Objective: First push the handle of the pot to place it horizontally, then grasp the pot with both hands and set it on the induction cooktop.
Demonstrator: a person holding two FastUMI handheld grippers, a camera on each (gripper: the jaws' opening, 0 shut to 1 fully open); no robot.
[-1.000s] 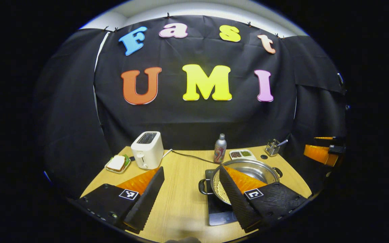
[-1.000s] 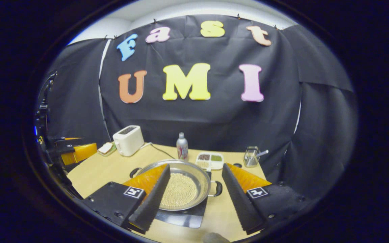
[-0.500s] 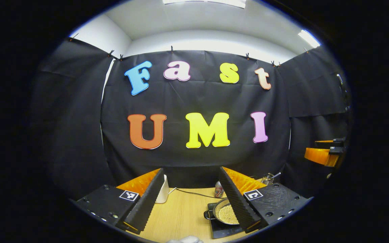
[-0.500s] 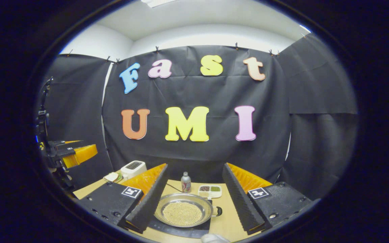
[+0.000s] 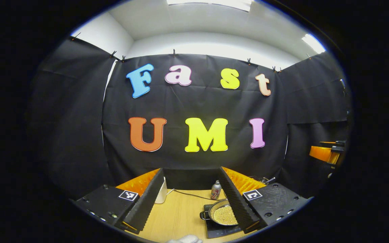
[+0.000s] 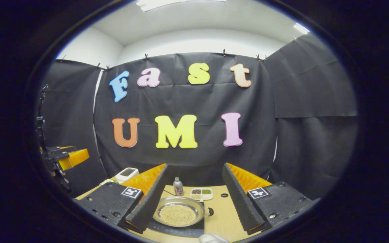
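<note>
Retreating: both grippers, left (image 5: 191, 202) and right (image 6: 194, 199), spread empty, pulled back; pot (image 6: 177, 214) sits on cooktop (image 6: 181, 231), task apparently complete

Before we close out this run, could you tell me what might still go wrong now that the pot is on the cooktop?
1. The pot looks off-centre on the induction cooktop, its right handle past the edge; a nudge might shift it.
2. It holds small beads, which could spill if knocked.
3. The bottle and the toaster's cord lie just behind, so either open gripper, left or right, might catch them on returning.
</note>
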